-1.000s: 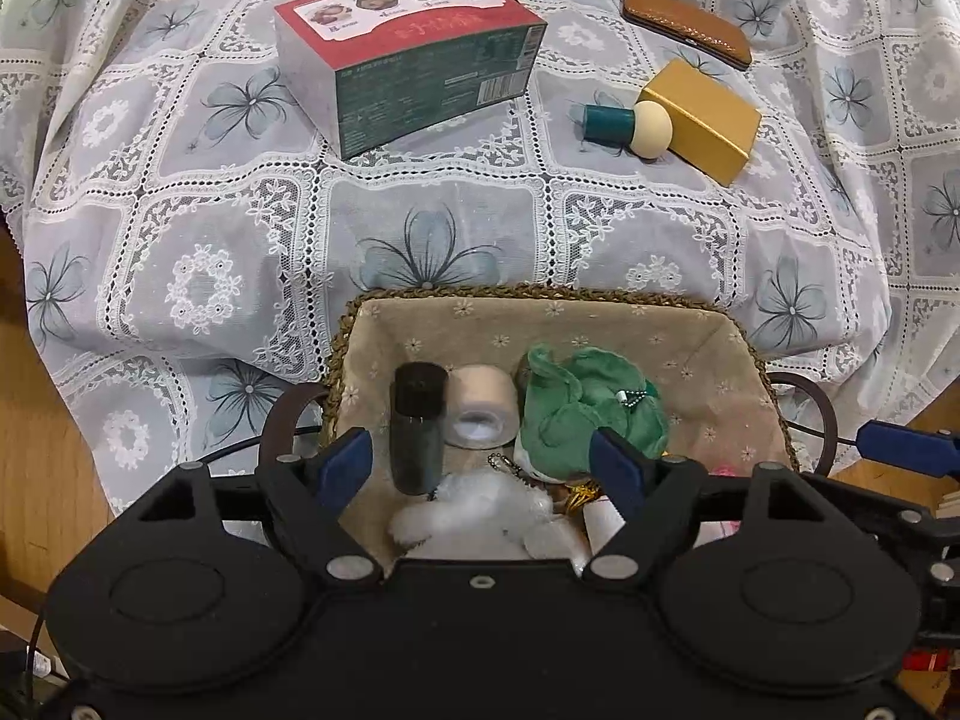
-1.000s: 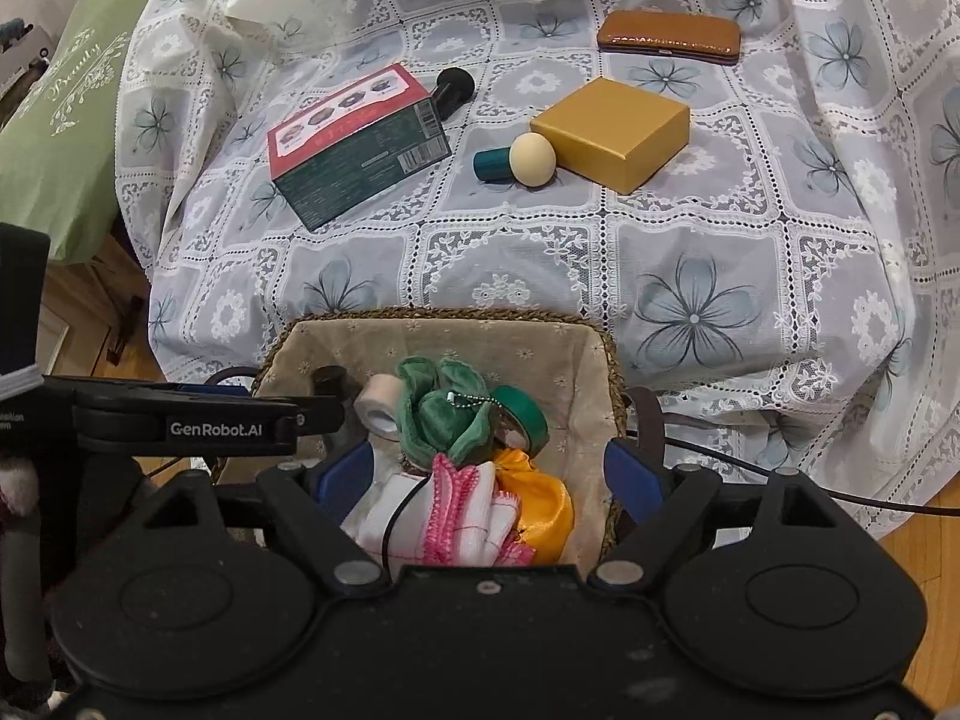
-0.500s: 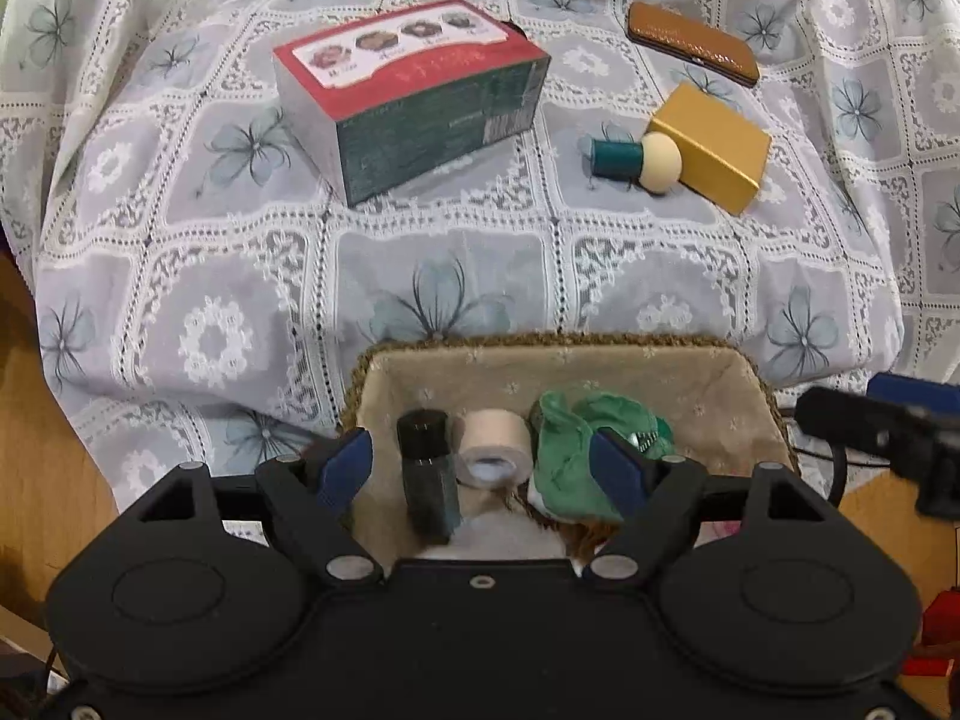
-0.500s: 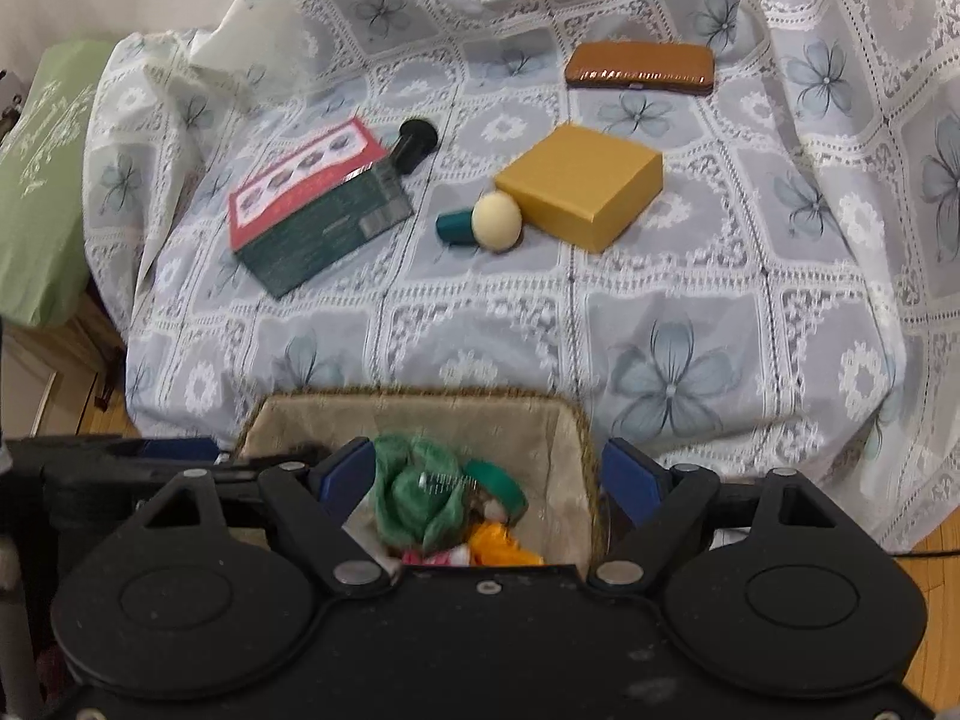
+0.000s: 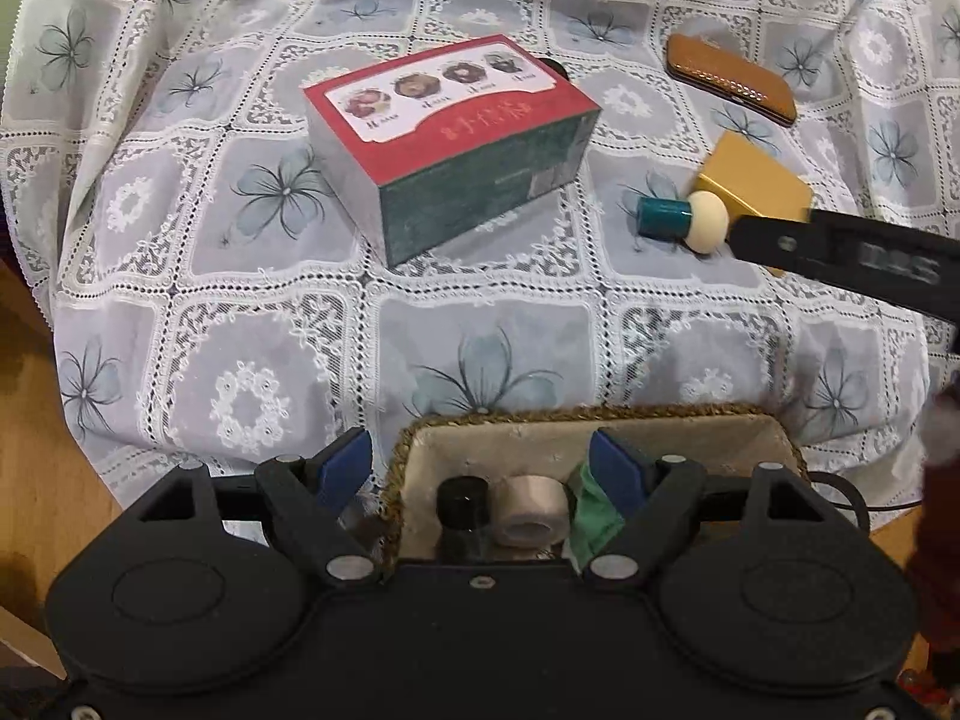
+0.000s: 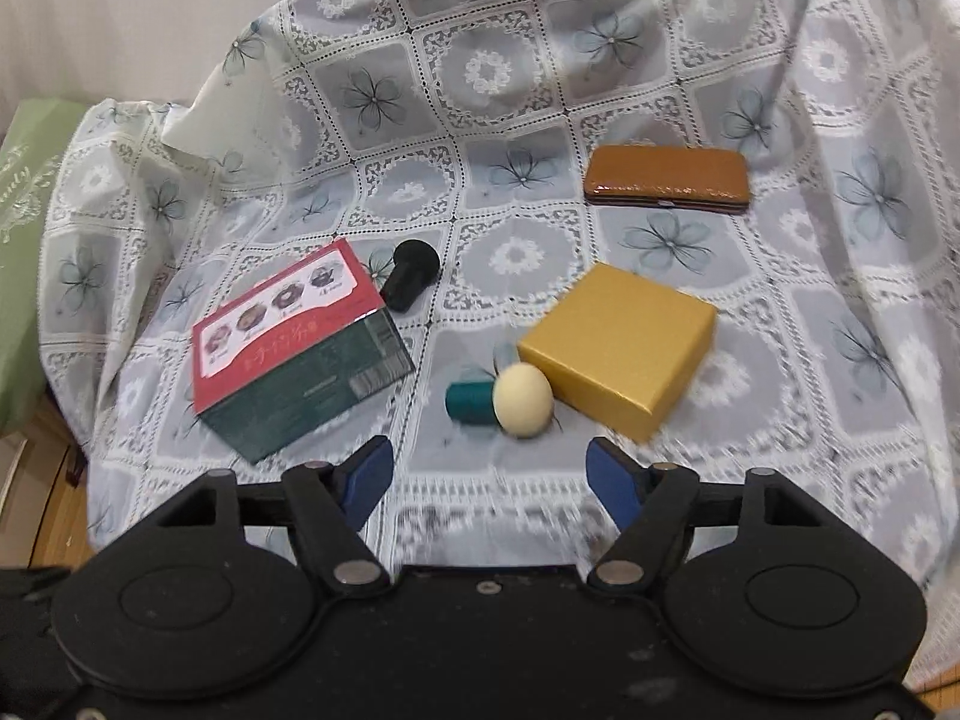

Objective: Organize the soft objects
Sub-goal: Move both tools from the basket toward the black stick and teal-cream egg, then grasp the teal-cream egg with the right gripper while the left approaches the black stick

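Note:
A woven basket (image 5: 540,417) with a cloth lining sits at the near edge of the lace-covered table. In it I see a green cloth (image 5: 591,519), a roll of beige tape (image 5: 531,510) and a dark bottle (image 5: 462,504). My left gripper (image 5: 483,468) is open and empty above the basket's near left part. My right gripper (image 6: 489,480) is open and empty, over the tablecloth just short of a teal-handled cream puff (image 6: 501,399). The right gripper's body also shows in the left wrist view (image 5: 840,258), next to the puff (image 5: 684,221).
On the lace cloth (image 6: 540,90) lie a red-and-green box (image 6: 300,354), a gold box (image 6: 621,345), a brown leather case (image 6: 666,180) and a black cylinder (image 6: 411,282). A green cushion (image 6: 24,252) lies at the left. Wood floor (image 5: 36,420) shows below the table.
Both grippers have lifted and pulled back from the basket. The right gripper has moved forward over the table, so the basket has dropped out of its view.

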`<state>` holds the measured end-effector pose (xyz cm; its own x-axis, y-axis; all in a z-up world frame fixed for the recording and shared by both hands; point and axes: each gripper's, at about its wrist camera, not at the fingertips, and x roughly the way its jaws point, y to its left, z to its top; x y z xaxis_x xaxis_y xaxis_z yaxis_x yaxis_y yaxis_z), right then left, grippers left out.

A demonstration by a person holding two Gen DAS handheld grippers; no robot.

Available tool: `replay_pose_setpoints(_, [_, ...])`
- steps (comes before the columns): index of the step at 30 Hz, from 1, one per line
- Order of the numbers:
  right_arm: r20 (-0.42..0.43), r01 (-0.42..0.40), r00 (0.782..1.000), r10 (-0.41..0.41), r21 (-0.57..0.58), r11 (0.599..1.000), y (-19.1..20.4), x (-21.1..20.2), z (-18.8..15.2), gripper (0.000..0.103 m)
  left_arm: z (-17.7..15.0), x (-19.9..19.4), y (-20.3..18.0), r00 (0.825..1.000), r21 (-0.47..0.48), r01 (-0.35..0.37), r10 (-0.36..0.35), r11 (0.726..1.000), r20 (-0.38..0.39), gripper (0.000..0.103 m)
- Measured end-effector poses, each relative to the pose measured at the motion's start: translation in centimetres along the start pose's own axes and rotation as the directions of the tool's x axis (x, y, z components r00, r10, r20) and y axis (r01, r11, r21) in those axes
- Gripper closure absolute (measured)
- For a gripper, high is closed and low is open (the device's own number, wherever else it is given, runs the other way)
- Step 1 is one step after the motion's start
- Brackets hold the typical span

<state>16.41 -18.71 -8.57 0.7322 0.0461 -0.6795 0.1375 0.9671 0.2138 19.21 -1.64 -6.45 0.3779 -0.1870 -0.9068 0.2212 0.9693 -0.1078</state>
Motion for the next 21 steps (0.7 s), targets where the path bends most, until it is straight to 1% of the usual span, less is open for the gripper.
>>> replay_pose_setpoints(2, [-0.005,0.017,1.000,-0.017,0.001,1.000,0.3,1.6,0.3,0.037,0.2,0.2,0.3,1.000,-0.003,-0.004,0.004,1.000,0.000,0.028])
replay_pose_setpoints(6, [-0.009,0.045,0.999,-0.045,0.004,0.999,0.7,4.0,0.5,0.037,0.5,0.5,0.9,1.000,-0.005,-0.012,0.012,1.000,0.003,0.028])
replay_pose_setpoints(10, [-0.015,0.052,0.999,-0.052,0.001,0.999,0.9,5.2,0.5,0.037,1.0,1.0,1.4,1.000,-0.007,-0.020,0.020,1.000,0.005,0.028])
replay_pose_setpoints(14, [-0.023,0.092,0.995,-0.092,-0.021,0.996,1.2,6.7,0.7,0.037,1.4,1.4,2.1,1.000,-0.022,-0.019,0.019,1.000,0.000,0.028])
replay_pose_setpoints(19, [-0.037,0.118,0.992,-0.119,-0.033,0.992,1.2,8.4,1.1,0.038,1.7,1.8,2.6,1.000,-0.033,-0.018,0.018,0.999,-0.003,0.028])
replay_pose_setpoints(21, [-0.043,0.122,0.991,-0.123,-0.029,0.992,1.2,8.8,1.2,0.040,1.7,1.9,2.8,1.000,-0.034,-0.022,0.022,0.999,-0.004,0.028])
